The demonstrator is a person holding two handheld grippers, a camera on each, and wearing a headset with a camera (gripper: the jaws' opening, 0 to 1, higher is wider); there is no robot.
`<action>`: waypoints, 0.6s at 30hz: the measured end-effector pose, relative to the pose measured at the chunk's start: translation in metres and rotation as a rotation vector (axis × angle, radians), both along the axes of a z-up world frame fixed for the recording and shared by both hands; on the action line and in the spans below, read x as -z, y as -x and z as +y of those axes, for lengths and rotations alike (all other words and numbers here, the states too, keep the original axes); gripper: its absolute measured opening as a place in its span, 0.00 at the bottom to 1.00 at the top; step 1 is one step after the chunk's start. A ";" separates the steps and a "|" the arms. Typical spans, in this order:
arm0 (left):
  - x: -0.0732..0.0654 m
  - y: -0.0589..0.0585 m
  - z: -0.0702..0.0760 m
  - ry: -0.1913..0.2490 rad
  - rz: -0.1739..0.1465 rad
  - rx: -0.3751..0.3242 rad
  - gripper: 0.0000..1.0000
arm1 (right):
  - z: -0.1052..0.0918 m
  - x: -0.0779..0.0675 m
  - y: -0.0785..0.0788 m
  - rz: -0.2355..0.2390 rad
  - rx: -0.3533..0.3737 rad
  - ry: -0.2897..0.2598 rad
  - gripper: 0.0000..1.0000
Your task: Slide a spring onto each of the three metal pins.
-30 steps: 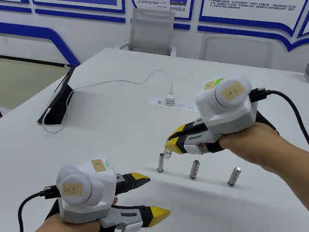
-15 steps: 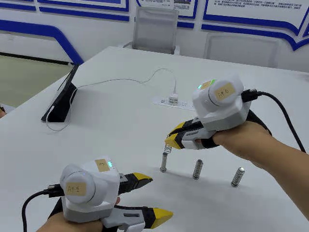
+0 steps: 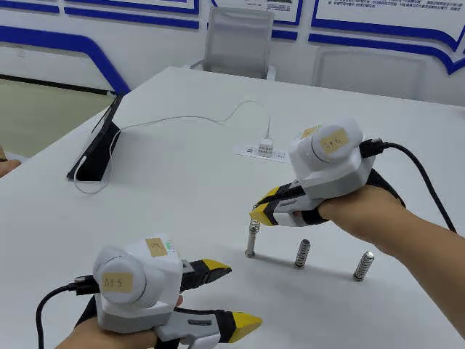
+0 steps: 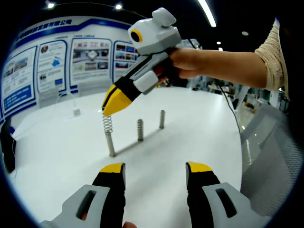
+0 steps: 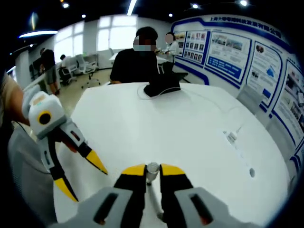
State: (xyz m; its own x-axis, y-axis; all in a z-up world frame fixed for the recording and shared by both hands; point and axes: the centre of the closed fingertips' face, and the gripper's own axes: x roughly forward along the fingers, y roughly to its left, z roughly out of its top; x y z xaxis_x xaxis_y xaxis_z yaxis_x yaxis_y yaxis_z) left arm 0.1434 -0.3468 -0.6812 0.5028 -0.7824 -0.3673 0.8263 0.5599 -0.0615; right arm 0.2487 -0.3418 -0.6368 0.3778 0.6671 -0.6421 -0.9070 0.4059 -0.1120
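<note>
Right tool (image 3: 256, 214) clenched on the top of the held spring (image 3: 253, 227); the spring hangs at 6 o'clock from the tips, its lower end at the top of the leftmost pin (image 3: 250, 249), upright on the white counter (image 3: 182, 196). At 3 o'clock of it stand the middle pin (image 3: 306, 242) and far pin (image 3: 368, 255), both with seated springs (image 3: 301, 256) around them. Left tool (image 3: 234, 294) released, jaws wide apart, empty, at 7 o'clock of the pins, well apart. Power strip (image 3: 261, 151) at 12 o'clock, dark tablet (image 3: 94, 149) at 10 o'clock.
</note>
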 end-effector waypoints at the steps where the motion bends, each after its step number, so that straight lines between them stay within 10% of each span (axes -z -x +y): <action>1: 0.000 0.000 0.000 0.000 0.001 0.000 0.51 | 0.000 0.001 0.000 0.003 0.000 -0.001 0.12; 18: 0.003 0.000 0.002 0.001 0.008 -0.004 0.51 | 0.001 0.018 -0.002 0.031 0.010 0.017 0.12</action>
